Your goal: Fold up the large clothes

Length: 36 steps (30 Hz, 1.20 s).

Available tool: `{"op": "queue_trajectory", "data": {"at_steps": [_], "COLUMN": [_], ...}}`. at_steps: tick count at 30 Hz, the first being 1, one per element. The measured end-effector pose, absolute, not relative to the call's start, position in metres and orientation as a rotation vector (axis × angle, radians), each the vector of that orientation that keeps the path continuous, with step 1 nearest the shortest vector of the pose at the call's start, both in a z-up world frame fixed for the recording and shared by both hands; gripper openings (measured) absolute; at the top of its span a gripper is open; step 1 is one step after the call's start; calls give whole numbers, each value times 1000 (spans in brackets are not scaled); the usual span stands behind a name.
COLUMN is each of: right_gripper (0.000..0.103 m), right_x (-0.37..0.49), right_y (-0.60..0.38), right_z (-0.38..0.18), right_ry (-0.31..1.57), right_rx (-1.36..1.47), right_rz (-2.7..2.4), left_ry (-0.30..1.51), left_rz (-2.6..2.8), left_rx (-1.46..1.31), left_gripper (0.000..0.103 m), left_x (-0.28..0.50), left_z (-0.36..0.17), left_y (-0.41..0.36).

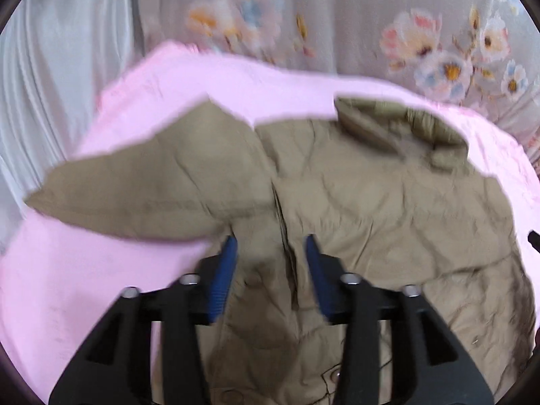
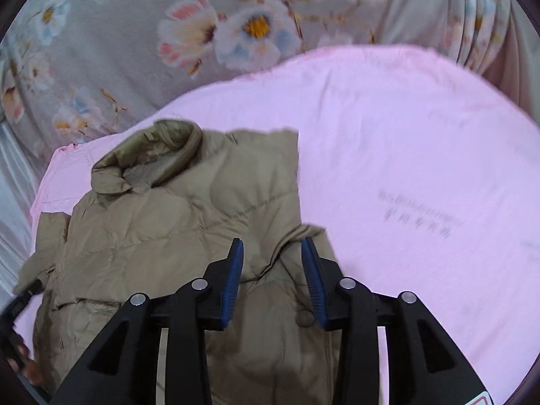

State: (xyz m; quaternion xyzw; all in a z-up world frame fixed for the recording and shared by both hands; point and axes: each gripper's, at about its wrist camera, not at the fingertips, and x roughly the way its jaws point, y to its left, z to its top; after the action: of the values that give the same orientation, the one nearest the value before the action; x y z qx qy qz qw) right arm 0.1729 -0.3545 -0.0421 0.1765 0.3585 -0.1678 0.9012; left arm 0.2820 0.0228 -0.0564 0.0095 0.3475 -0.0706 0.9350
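A khaki quilted jacket (image 1: 371,202) lies spread on a pink sheet (image 1: 101,287), collar (image 1: 405,125) at the far side. In the left wrist view one sleeve (image 1: 145,189) lies stretched out to the left. My left gripper (image 1: 270,246) hangs above the jacket near that sleeve's root, jaws apart, nothing between the blue pads. In the right wrist view the jacket (image 2: 168,229) fills the lower left, its collar (image 2: 158,155) at the top and a fold of fabric (image 2: 270,175) laid over the body. My right gripper (image 2: 271,246) hovers over this fold, jaws apart and empty.
A grey floral fabric (image 2: 202,33) backs the pink sheet (image 2: 422,168) on the far side. Pale pleated cloth (image 1: 50,84) hangs at the left. The left gripper's black frame and a hand (image 2: 20,347) show at the lower left of the right wrist view.
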Motion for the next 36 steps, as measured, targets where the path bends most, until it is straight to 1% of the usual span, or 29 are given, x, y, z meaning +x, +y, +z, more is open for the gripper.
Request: {"op": "queue_trajectory", "data": {"at_steps": [3,5,7,9,12,14,15,28,31,34,36], "right_gripper": [38,38,38,38,38,37,37,37,37,37,37], "right_x": [185,204,226,243,265,269,268,267,268,268,267], "right_y": [-328,-303,-276,-258,-248,-248,-249,-246,-247,-248,-250], "right_z": [-21,-14,-16,-27,-61,-86,-92,-98,-98,-98,-98], "right_ry": [725,719,723,741,821,863,859,856,858,858,856], "right_rx": [311,279,215,161,143,154,175,164,169,178,189], "right_rz": [-282,-201,-156,-139,-140,-147,-143,-167,-166,-163,-157], "left_ry": [698,716,730,733,779,782,775,767,762,725,705], "left_rz": [-204,-276,-311,-299,-283,-274,-272,-265,-301,-292,-270], "left_rx": [8,0,24,100,133,133,134,131,78,-30,-109], "left_gripper": [46,52,54,54,54,58,59,62,68,69,77], "left_x": [285,292,299,308,319,319,317,316,316,311,307], "left_z": [-34,-31,-40,-60,-93,-117,-117,-124,-122,-106,-86], "left_y": [1,-26,-53,-82,-98,-99,-98,-97,-90,-61,-23]}}
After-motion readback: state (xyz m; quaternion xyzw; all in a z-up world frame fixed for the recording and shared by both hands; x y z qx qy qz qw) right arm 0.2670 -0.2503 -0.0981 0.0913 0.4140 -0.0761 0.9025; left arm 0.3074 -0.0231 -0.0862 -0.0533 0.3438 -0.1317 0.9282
